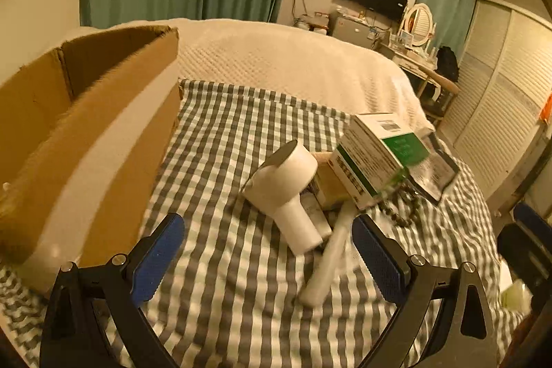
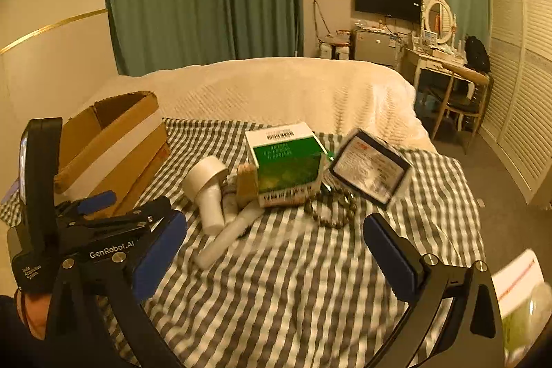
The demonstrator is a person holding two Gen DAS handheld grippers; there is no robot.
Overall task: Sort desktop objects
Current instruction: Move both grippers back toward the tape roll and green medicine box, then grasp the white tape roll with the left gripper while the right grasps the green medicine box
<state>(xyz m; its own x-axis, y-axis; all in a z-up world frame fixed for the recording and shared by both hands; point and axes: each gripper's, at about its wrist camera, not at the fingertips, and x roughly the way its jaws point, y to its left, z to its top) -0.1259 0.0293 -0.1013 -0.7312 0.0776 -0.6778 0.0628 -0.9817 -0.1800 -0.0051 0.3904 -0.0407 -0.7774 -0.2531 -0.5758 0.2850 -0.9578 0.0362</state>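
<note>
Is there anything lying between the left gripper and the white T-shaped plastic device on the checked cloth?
Nothing visible blocks it. The left gripper is open over bare grey-and-white checked cloth, and the white T-shaped plastic device lies just ahead. A white plastic tube lies beside its handle, toward the right finger. The brown cardboard box stands off to the left.

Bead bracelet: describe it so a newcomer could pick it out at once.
Start at the checkered cloth on the bed. In the pile of items, look just in front of the green-and-white box. The bead bracelet is the only dark loop of round beads there.
</note>
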